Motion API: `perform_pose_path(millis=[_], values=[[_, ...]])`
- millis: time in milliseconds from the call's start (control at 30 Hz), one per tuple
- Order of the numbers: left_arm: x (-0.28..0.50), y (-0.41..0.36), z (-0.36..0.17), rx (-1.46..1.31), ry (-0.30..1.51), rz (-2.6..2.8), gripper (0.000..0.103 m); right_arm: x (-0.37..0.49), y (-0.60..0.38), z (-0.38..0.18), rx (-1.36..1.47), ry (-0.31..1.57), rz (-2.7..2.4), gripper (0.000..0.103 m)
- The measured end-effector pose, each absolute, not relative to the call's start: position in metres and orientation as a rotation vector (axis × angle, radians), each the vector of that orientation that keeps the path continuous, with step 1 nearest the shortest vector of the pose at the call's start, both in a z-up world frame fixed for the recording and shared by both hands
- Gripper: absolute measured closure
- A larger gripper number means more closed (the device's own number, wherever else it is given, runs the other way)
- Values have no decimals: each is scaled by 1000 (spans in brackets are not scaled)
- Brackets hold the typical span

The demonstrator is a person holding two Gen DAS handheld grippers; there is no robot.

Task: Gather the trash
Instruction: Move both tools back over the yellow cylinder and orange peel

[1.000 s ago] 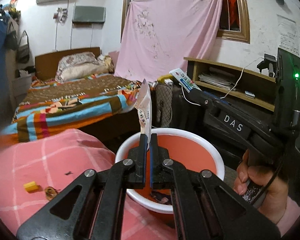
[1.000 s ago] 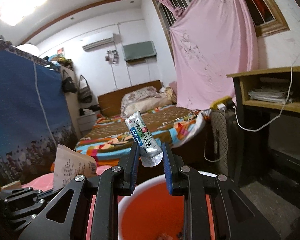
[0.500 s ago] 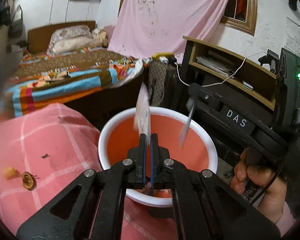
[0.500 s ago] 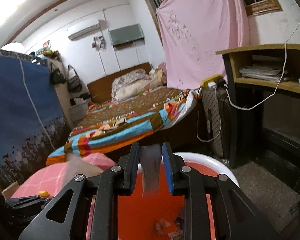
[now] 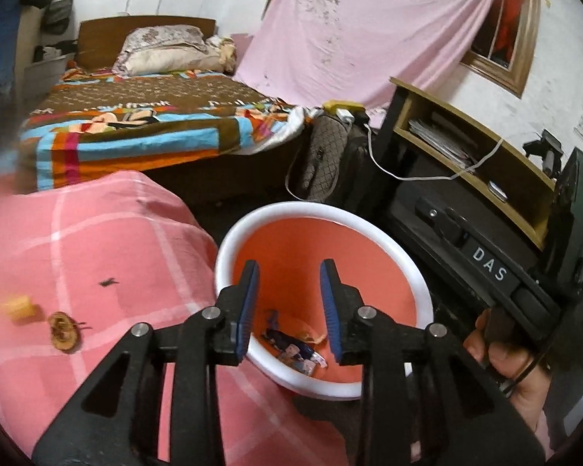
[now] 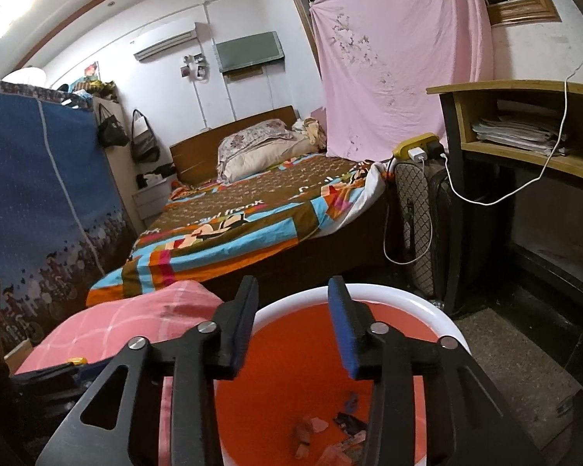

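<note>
An orange bin with a white rim (image 5: 229, 240) stands beside a table with a pink checked cloth (image 5: 77, 248); it also shows in the right wrist view (image 6: 439, 312). Several wrappers and scraps (image 5: 295, 345) lie at its bottom, also in the right wrist view (image 6: 330, 435). My left gripper (image 5: 289, 272) is open and empty above the bin. My right gripper (image 6: 293, 287) is open and empty above the bin too. A yellow bit (image 5: 19, 306), a brown dried piece (image 5: 63, 334) and a small dark speck (image 5: 107, 282) lie on the cloth.
A bed with a striped blanket (image 5: 136, 132) stands behind. A wooden desk with shelf and papers (image 5: 466, 147) is to the right, with a suitcase (image 5: 326, 159) and a white cable beside it. A blue wardrobe (image 6: 39, 202) is at left.
Both grippers have opened. The paper receipt from the left and the sachet from the right have dropped into the bin. Both views have tilted down toward the bin.
</note>
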State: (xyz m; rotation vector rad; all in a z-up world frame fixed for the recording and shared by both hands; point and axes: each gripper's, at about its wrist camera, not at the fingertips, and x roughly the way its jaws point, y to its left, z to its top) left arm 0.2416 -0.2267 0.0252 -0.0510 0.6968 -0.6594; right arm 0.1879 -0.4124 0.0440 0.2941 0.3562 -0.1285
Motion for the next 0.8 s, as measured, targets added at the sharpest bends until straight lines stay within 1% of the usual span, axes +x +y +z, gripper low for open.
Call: perform_pose_path(millis=[133,300,333,367,400,433,467,500,533,567,600,633,667,800], values=[[241,-208,33,-59,666,-617,81,188,-405,49,296,325,-108,58],[241,-172,47,-78,593,-526,75,190,-386,59,274,264,-64,57],[241,-161,50,-90,572,-499,71,191,-380,61,265,249,-50,55],[240,-153,52,-99,558,-478,66,192,-375,64,258,238,-38,49],[239,-143,55,-113,536,-452,63,192,-372,65,254,227,-33,42],[238,-135,57,-125,517,-430,56,192,-367,67,248,209,-28,22],[236,-122,60,-142,485,-393,47,190,-362,69,245,183,-22,13],[233,-112,62,-154,456,-360,41,189,-357,71,243,158,-13,13],[231,-105,63,-164,431,-332,29,188,-351,73,240,135,0,12],[229,-95,65,-176,397,-293,22,188,-347,75,235,120,13,11],[225,-85,66,-188,362,-256,18,188,-342,76,229,104,28,9],[222,-74,67,-201,327,-219,11,188,-337,76,224,91,37,3],[220,-69,67,-208,307,-197,11,188,-332,77,218,71,48,0],[210,-42,69,-199,229,-107,11,188,-314,80,194,29,102,0]])
